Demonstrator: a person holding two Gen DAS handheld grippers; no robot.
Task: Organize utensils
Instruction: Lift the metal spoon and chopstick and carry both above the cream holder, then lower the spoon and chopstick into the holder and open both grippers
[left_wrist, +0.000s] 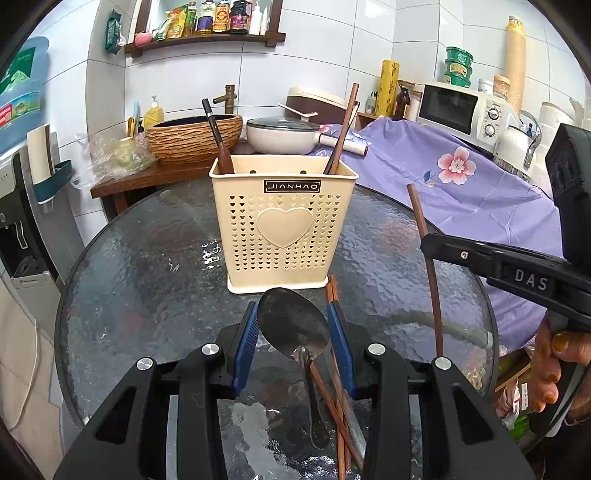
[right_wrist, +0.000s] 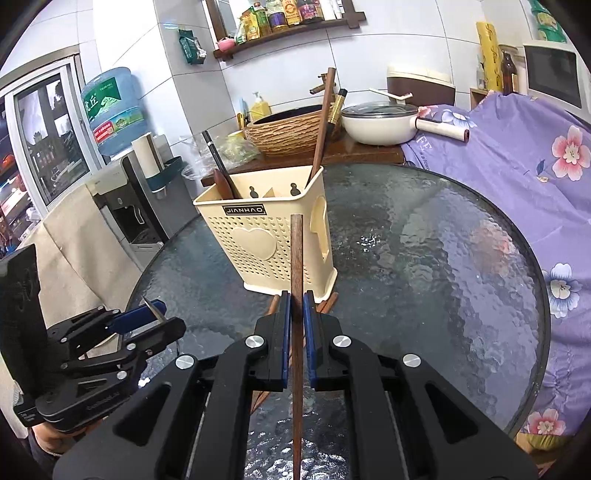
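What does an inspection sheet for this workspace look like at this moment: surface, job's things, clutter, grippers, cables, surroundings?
Surface: round textured glass table.
Job's things: cream utensil holder standing upright with utensils inside; loose chopsticks lying on the glass.
Clutter: nothing seen on the table.
Grippers: left gripper shut on a metal spoon; right gripper shut on one chopstick.
Cables: nothing seen.
Surroundings: purple floral cloth, white pan, microwave, water dispenser.

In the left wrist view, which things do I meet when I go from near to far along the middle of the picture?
Left gripper holding the metal spoon → cream utensil holder on the glass table → white lidded pot → wall shelf of bottles.
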